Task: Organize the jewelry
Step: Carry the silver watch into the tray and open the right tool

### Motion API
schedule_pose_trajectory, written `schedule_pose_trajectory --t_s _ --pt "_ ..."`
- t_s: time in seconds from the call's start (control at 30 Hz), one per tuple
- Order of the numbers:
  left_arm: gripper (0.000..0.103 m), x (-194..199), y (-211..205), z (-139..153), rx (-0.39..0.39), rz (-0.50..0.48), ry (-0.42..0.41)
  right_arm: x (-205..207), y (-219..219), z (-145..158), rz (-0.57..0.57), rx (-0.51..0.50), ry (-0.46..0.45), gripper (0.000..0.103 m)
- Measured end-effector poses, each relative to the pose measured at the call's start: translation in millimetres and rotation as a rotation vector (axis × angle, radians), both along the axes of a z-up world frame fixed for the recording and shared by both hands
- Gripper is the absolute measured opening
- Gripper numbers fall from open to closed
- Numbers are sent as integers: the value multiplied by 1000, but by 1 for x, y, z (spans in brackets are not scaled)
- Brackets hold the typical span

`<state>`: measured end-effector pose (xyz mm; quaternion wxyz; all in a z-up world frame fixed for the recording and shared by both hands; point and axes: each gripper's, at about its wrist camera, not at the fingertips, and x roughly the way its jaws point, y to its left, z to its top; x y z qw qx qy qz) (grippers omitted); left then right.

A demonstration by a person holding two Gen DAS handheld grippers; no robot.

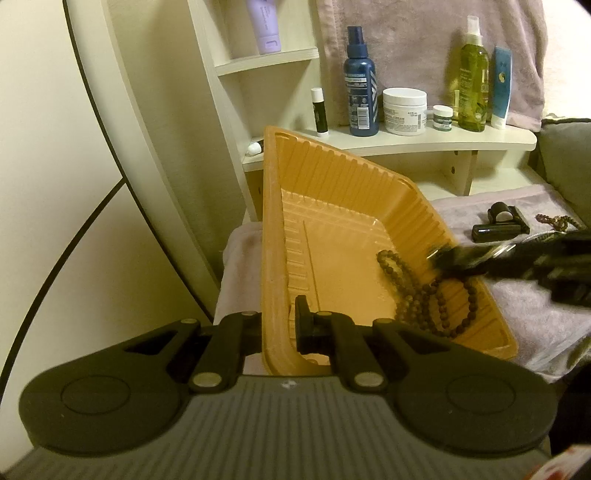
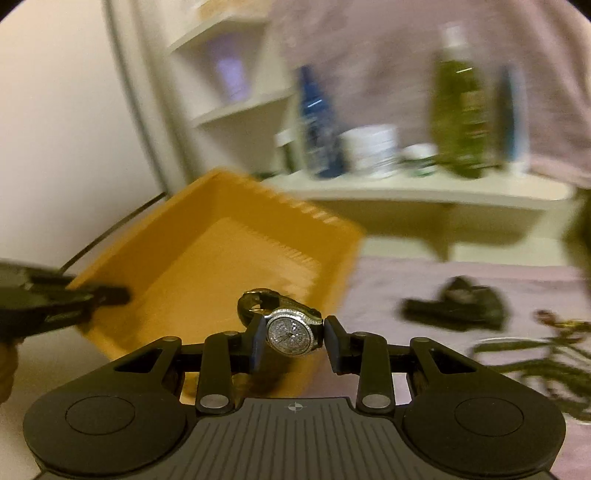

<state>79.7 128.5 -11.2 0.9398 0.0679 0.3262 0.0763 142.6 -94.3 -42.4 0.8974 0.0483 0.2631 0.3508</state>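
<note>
- L gripper (image 1: 282,325) clamped on near-left wall of orange tray (image 1: 332,192); one pad inside the tray, other outside, wall pinched between.
- Tray tilted, left side raised, right edge down on a mauve towel (image 1: 535,317).
- Inside tray: brown bead necklace (image 1: 424,291) heaped twd the low right side, touching tray floor & ribbed wall.
- R gripper (image 2: 294,341) closed on a wristwatch (image 2: 290,334): sparkly stone-set round dial btwn the two pads, dark strap looping up behind it.
- In R wrist view the watch sits in front of the tray's near right corner; whole bkgd motion-blurred.
- In L wrist view R gripper (image 1: 480,258) comes in from the right as a dark blur at the tray's right rim, just above the beads; watch not clearly made out there.
- L gripper (image 2: 107,295) also seen at left edge of R view, on the tray wall.
- On towel right of tray: small black item w/ a roller-like part (image 1: 498,221); beyond it a second bead string (image 1: 557,220), well apart from tray.
- Behind: pale shelf (image 1: 406,142) w/ toiletries — blue spray bottle (image 1: 360,92), white jar (image 1: 404,110), small jar (image 1: 442,118), green spray bottle (image 1: 472,77), blue tube (image 1: 501,88), lip-balm stick (image 1: 319,110).
- Upper shelf: lilac tube (image 1: 264,24).
- Pinkish cloth (image 1: 406,44) hangs behind the bottles.
</note>
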Motion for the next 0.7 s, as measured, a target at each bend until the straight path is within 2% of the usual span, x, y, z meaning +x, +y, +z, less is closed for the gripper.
schedule_pose_trajectory --t_s 0.13,0.27,0.3,0.33,0.37,0.5,0.7 --pt "7 0 0 0 0 -1 -2 3 22 -11 40 -3 33 34" --pt "7 0 0 1 -1 -1 -1 9 26 -19 65 12 64 35" --pt "7 0 0 1 -1 -1 -2 10 26 -19 61 12 63 41" --pt "7 0 0 1 -2 -2 0 9 24 -19 55 14 57 52" --pt "7 0 0 1 0 -2 -2 9 23 -18 54 18 51 54" --pt "7 0 0 1 -1 -3 -2 10 15 -14 21 9 27 55" --pt "7 0 0 1 -2 -2 -1 11 -12 -14 -88 -4 2 55"
